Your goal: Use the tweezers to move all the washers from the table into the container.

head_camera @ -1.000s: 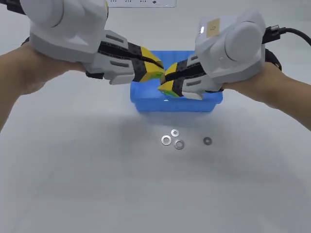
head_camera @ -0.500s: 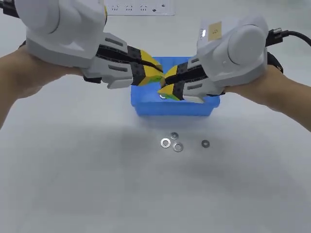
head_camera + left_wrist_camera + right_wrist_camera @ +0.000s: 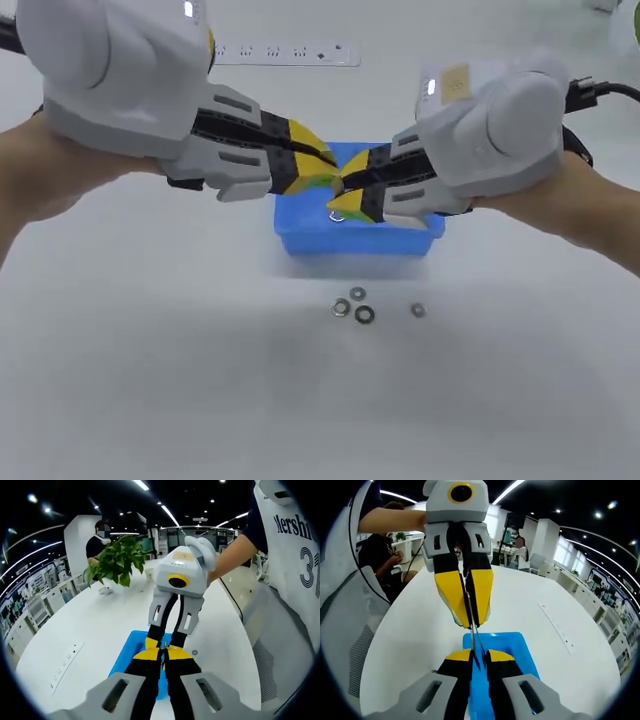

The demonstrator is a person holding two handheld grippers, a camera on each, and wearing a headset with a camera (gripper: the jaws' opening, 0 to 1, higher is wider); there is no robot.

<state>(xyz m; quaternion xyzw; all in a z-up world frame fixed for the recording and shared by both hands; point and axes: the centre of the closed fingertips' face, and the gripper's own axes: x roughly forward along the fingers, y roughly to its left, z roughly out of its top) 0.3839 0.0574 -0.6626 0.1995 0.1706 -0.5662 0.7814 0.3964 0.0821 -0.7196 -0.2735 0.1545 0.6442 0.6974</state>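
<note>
The blue container (image 3: 300, 238) stands mid-table, also in the left gripper view as the container (image 3: 126, 654) and in the right gripper view as the container (image 3: 512, 646). My left gripper (image 3: 322, 168) and right gripper (image 3: 347, 190) meet tip to tip above it. Thin metal tweezers (image 3: 472, 625) run from my right gripper (image 3: 476, 655) to the left gripper (image 3: 469, 622), and both are shut on them. A washer (image 3: 337, 215) shows just under the tips; I cannot tell whether the tweezers hold it. Several washers (image 3: 358, 305) lie on the table in front of the container.
A white power strip (image 3: 290, 52) lies at the table's far edge. A potted plant (image 3: 117, 562) stands at the table's far end, with people and desks beyond. One washer (image 3: 418, 311) lies apart, right of the cluster.
The head view has tilted, so the container and washers sit lower in the picture. Both grippers stay joined on the tweezers over the container.
</note>
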